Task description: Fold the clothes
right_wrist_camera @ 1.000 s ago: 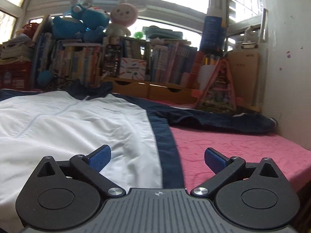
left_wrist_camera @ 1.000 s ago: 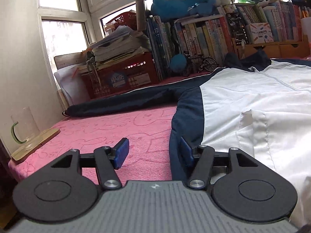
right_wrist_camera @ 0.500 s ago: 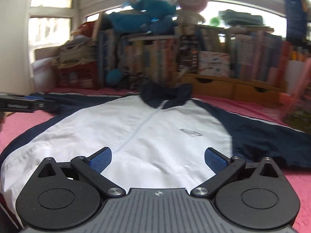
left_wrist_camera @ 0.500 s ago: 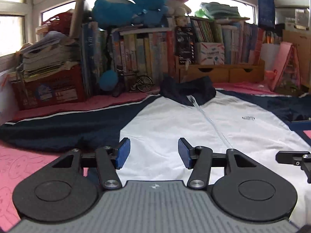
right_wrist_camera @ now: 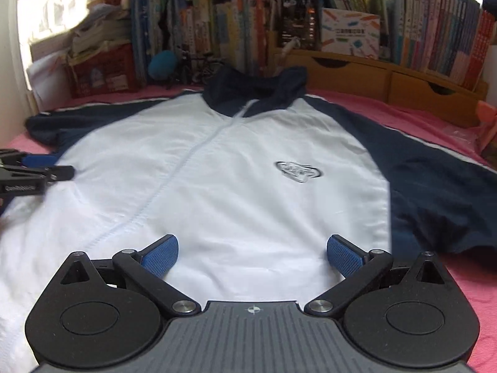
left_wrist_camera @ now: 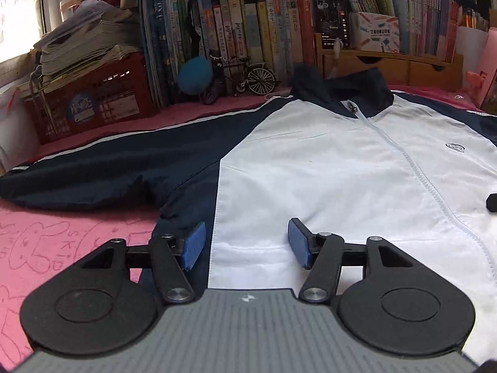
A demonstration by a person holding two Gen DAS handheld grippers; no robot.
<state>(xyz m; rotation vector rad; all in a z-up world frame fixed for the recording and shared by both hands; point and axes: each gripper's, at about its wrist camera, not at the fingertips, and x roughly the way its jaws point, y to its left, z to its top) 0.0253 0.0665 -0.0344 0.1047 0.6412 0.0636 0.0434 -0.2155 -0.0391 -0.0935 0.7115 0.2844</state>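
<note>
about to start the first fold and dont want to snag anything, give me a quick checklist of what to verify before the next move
1. Jacket spread flat, front up: ok.
2. Zipper closed: ok as far as visible.
3. Both sleeves laid out to the sides: ok.
4. Left gripper empty, jaws opening, over the jacket's side seam: ok.
5. Right gripper open and empty over the white panel: ok.
6. Toy bicycle clear of the collar: cannot tell.

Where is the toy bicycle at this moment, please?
In the left wrist view, the toy bicycle stands upper centre, before the books, beside the blue ball, just beyond the jacket collar.
</note>
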